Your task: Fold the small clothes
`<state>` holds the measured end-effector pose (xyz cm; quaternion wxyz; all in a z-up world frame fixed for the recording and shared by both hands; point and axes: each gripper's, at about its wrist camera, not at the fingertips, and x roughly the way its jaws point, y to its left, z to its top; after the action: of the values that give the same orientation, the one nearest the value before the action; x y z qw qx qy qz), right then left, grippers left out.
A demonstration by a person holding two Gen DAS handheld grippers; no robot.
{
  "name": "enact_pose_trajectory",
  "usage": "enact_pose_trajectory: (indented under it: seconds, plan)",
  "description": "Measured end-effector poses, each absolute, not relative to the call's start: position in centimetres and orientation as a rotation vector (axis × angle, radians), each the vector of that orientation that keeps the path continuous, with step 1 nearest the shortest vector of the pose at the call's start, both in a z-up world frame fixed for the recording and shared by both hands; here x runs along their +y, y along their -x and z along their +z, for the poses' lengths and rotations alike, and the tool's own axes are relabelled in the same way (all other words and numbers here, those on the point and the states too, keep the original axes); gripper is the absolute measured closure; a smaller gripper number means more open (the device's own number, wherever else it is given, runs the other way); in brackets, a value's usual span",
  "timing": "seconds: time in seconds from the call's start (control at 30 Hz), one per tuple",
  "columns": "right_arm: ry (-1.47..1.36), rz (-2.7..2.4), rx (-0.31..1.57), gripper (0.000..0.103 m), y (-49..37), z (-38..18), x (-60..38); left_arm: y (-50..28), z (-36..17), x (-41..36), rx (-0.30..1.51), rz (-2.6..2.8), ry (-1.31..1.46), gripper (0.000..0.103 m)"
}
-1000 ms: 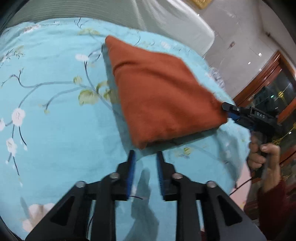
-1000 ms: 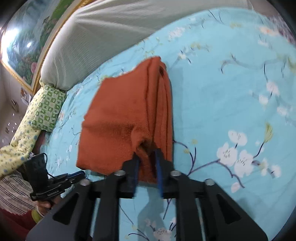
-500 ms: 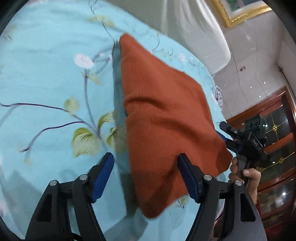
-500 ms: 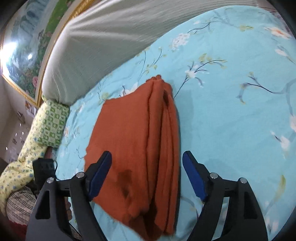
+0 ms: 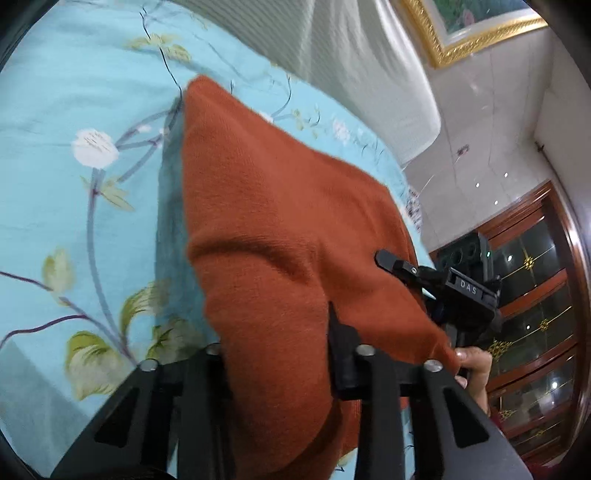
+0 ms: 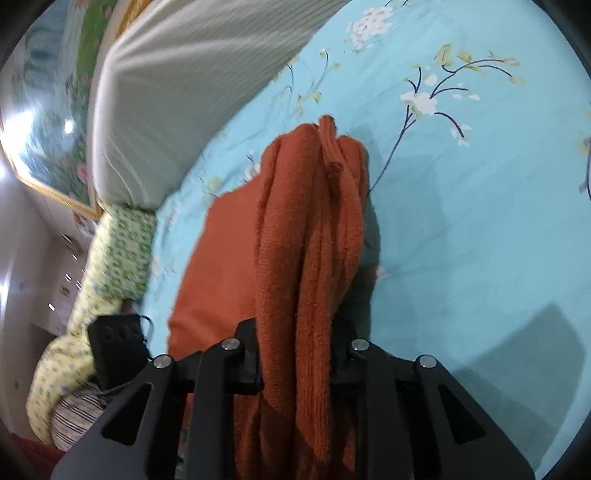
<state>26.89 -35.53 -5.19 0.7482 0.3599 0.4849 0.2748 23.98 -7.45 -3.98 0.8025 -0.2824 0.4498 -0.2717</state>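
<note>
A folded rust-orange knit garment (image 5: 280, 236) lies on the light blue flowered bedspread (image 5: 74, 92). My left gripper (image 5: 277, 354) is closed on the garment's near corner, with cloth bunched between its black fingers (image 5: 343, 354). The right gripper shows at the garment's right edge in the left wrist view (image 5: 402, 266). In the right wrist view my right gripper (image 6: 295, 350) is closed on the stacked folded layers of the garment (image 6: 306, 229), which run away from it. The blue pads are hidden by cloth.
A white striped headboard cushion (image 6: 177, 85) stands at the bed's far side. A green patterned pillow (image 6: 118, 254) lies at the left. A wooden glass cabinet (image 5: 535, 314) stands off the bed's right edge. A gold framed picture (image 5: 461, 26) hangs on the wall.
Both grippers were open around the garment half a second ago. Both have now moved forward and closed on its near edge, bunching the cloth.
</note>
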Motion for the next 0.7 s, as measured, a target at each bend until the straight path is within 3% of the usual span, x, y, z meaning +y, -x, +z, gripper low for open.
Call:
enact_pose_trajectory:
  seconds: [0.43,0.7]
  plan:
    - [-0.747,0.968,1.010,0.080,-24.1,0.3,-20.6,-11.6,3.2,6.9,0.748,-0.413,0.589,0.077]
    - [-0.647,1.062,1.148,0.080,-23.2,-2.9,-10.7,-7.0,-1.2,13.8,0.790,-0.285,0.677,0.077]
